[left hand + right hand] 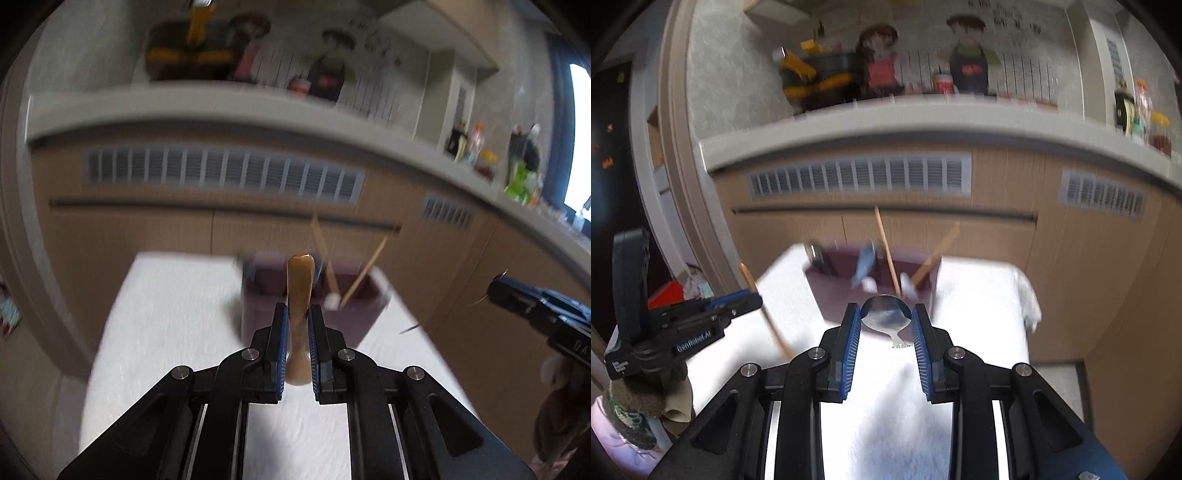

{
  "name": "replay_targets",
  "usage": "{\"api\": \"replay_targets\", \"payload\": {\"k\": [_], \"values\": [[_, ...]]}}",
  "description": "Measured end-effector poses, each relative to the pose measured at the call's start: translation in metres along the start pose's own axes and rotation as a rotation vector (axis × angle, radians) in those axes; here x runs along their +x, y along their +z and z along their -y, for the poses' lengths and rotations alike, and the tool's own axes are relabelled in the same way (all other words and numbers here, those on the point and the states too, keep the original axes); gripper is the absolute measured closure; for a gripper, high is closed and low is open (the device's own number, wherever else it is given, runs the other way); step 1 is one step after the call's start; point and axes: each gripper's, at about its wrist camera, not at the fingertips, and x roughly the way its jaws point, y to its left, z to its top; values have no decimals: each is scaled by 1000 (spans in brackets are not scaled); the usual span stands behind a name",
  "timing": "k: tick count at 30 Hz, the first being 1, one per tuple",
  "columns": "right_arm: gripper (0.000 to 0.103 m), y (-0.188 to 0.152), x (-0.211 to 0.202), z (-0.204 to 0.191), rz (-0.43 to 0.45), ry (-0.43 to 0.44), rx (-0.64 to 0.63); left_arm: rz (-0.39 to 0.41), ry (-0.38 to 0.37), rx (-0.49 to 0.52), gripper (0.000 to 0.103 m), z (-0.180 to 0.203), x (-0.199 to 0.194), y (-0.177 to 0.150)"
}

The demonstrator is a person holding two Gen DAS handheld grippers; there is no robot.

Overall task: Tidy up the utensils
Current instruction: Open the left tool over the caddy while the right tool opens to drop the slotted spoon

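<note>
My left gripper (298, 314) is shut on a wooden utensil handle (300, 291) and holds it above the white cloth, just short of the dark purple utensil box (314, 314). My right gripper (885, 314) is shut on the bowl of a metal spoon (885, 314), in front of the same box (834, 299). The box holds wooden chopsticks (886, 247) and other utensils. The left gripper with its wooden utensil (768, 317) shows at the left of the right wrist view. The right gripper (535, 306) shows at the right of the left wrist view.
A table under a white cloth (979, 302) carries the box. Behind it stand wooden cabinets with vent grilles (860, 177) under a grey counter (923, 118) with pots, bottles and a cartoon wall picture. Both views are blurred by motion.
</note>
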Motion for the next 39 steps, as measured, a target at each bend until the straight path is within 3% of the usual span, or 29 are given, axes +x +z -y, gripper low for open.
{"api": "replay_targets", "payload": {"k": [5, 10, 15, 24, 27, 30, 32, 36, 39], "values": [[77, 70, -16, -4, 125, 3, -39, 147, -28, 53, 92, 9, 1, 77], [77, 112, 10, 0, 84, 12, -39, 160, -13, 67, 92, 5, 26, 108], [77, 114, 57, 10, -41, 23, -17, 86, -3, 64, 92, -4, 67, 102], [77, 73, 127, 19, -244, 44, 36, -110, -28, 42, 91, -10, 128, 54], [74, 62, 146, 24, -287, 43, 70, -178, -30, -2, 76, -17, 143, 42], [64, 54, 150, 28, -285, 24, 94, -158, -19, 3, 61, -17, 134, 38], [45, 52, 137, 30, -232, -22, 95, -120, -6, 3, 49, -15, 117, 37], [31, 48, 97, 31, -111, -90, 107, -34, 36, 10, 32, -12, 71, 28], [11, 32, 59, 24, -33, -134, 106, 11, 91, 41, 20, -6, 37, 8]]}}
